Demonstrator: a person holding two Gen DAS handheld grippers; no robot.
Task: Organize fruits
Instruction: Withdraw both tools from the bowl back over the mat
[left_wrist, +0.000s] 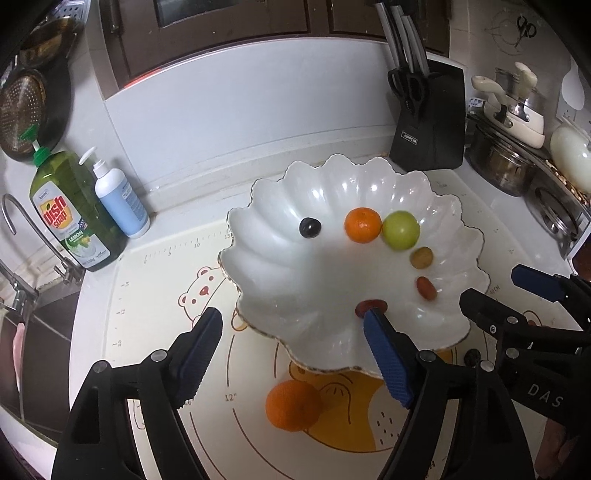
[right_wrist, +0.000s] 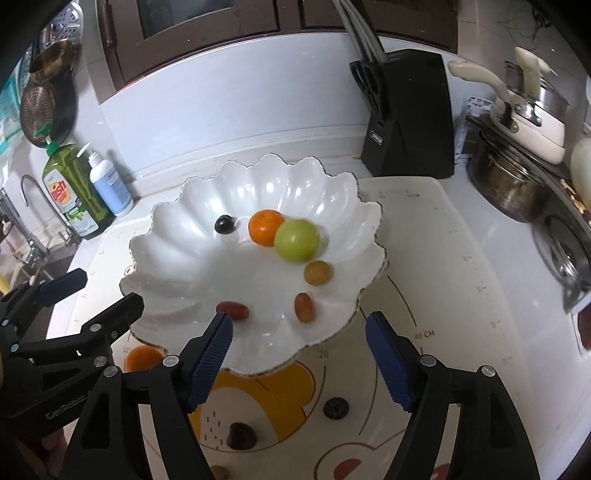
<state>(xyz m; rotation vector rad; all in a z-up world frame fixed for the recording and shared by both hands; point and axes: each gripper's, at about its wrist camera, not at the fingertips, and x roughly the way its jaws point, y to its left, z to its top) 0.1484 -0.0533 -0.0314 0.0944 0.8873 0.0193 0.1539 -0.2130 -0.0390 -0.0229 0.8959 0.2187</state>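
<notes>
A white scalloped bowl (left_wrist: 280, 266) (right_wrist: 184, 258) stands on a bear-print mat. In it lie a dark grape (left_wrist: 309, 227) (right_wrist: 224, 224), a mandarin (left_wrist: 362, 225) (right_wrist: 266, 227), a green round fruit (left_wrist: 400, 231) (right_wrist: 297, 240), a small brownish fruit (left_wrist: 421, 257) (right_wrist: 317, 272) and two red grapes (right_wrist: 304, 307) (right_wrist: 232, 310). A second orange (left_wrist: 293, 405) (right_wrist: 142, 358) sits on the mat before the bowl. My left gripper (left_wrist: 293, 317) (right_wrist: 107, 288) hovers open over the bowl's near left edge. Over the near right edge my right gripper (right_wrist: 298, 320) (left_wrist: 493, 286) is open too. Neither holds anything.
Dark small fruits (right_wrist: 335, 408) (right_wrist: 241, 436) lie on the mat (left_wrist: 166, 295) near me. A black knife block (left_wrist: 428, 122) stands behind the bowl. Dish soap (left_wrist: 74, 210) and a pump bottle (left_wrist: 120, 199) stand left by the faucet (left_wrist: 22, 229). Pots (left_wrist: 506, 162) crowd the right.
</notes>
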